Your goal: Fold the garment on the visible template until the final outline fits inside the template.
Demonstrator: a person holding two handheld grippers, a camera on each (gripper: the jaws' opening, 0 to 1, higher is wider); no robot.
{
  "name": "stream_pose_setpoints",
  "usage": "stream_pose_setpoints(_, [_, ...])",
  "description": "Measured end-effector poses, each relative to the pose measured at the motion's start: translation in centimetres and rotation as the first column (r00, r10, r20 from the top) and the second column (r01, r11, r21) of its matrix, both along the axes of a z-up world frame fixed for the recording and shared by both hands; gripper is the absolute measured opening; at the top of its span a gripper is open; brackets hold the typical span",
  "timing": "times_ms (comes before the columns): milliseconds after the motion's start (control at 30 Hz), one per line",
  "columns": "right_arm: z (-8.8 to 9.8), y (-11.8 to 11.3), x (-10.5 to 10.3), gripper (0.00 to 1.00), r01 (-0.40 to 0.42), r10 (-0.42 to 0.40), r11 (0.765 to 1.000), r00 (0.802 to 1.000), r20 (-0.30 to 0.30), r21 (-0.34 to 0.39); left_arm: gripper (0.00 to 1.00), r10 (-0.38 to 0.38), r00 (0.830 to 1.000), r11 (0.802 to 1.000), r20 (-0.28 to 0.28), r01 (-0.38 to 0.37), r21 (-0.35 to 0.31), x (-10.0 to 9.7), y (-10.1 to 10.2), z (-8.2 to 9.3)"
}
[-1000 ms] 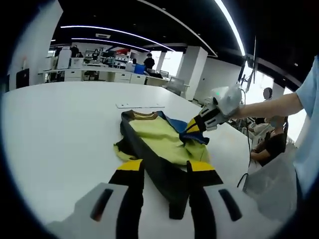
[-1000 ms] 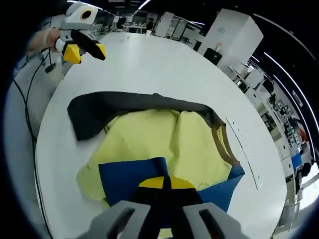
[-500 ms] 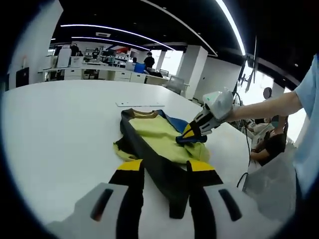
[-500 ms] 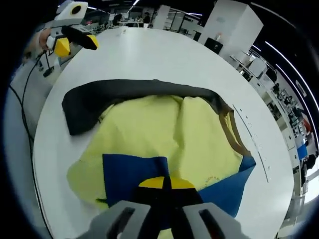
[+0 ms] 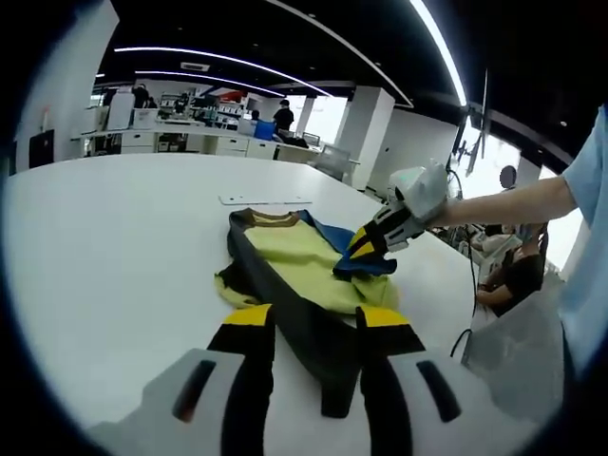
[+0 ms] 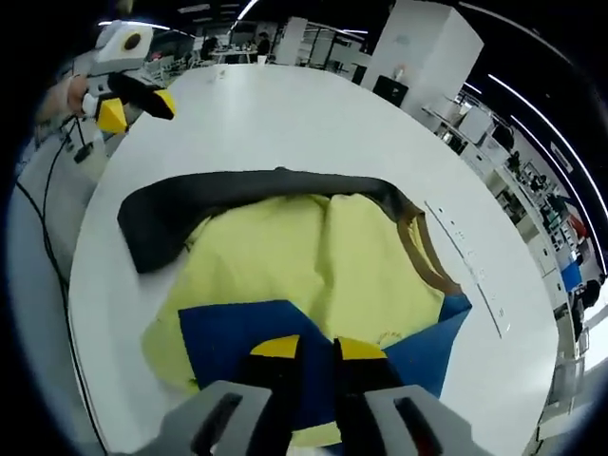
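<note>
A yellow shirt [image 5: 299, 256] [image 6: 304, 261] with a brown collar, one black sleeve [image 6: 190, 204] and one blue sleeve [image 6: 237, 332] lies flat on the white table [image 5: 114, 247]. The blue sleeve is folded over the yellow body. My right gripper [image 6: 315, 350] [image 5: 359, 249] hovers just over the blue sleeve [image 5: 366, 266] with its jaws slightly parted. My left gripper [image 5: 313, 328] is open at the near table edge, and the black sleeve's end [image 5: 328, 366] lies on the table between its fingers. In the right gripper view, the left gripper [image 6: 138, 103] sits beyond the black sleeve, a hand holding it.
A thin white marked strip [image 5: 266, 200] [image 6: 470, 275] lies on the table past the collar. The table's curved edge [image 6: 81, 313] runs close to the shirt. A seated person [image 5: 513, 271] and office desks stand beyond. A cable [image 6: 38, 218] hangs off the table.
My right gripper's jaws have parted and let go of the blue sleeve, which now rests on the yellow body. The left gripper has stayed put.
</note>
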State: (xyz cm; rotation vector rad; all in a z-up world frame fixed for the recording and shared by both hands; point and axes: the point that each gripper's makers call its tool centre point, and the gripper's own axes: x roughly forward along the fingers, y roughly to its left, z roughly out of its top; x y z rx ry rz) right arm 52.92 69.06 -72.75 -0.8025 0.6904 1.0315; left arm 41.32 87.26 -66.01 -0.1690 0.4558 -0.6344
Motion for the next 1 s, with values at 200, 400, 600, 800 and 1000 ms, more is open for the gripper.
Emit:
stream_pose_setpoints(200, [1.9,-0.8,-0.8,0.3,0.005,-0.005,1.0,1.0,0.03,0.022,0.31,-0.005,1.0,1.0,0.006,0.005,-0.005,0.0,-0.4,0.2])
stream_pose_setpoints(400, [3.5,-0.5,-2.2,0.45,-0.048,0.046,0.998,0.997,0.066,0.037,0.31,-0.015,1.0,1.0,0.008,0.015,-0.008,0.0,-0.8,0.2])
stream_pose_setpoints(600, [3.2,-0.2,-4.1,0.54,-0.1,0.1,0.995,0.992,0.077,-0.002,0.31,-0.024,1.0,1.0,0.008,0.024,-0.009,0.0,-1.1,0.2])
stream_pose_setpoints(800, [2.5,-0.1,-5.1,0.52,-0.14,0.143,0.989,0.985,0.092,-0.041,0.31,-0.023,1.0,1.0,0.01,0.023,-0.013,0.1,-1.1,0.2])
stream_pose_setpoints(1000, [2.0,0.0,-5.6,0.46,-0.139,0.142,0.989,0.986,0.086,-0.041,0.31,-0.022,1.0,1.0,0.006,0.023,-0.019,0.0,-1.2,0.0])
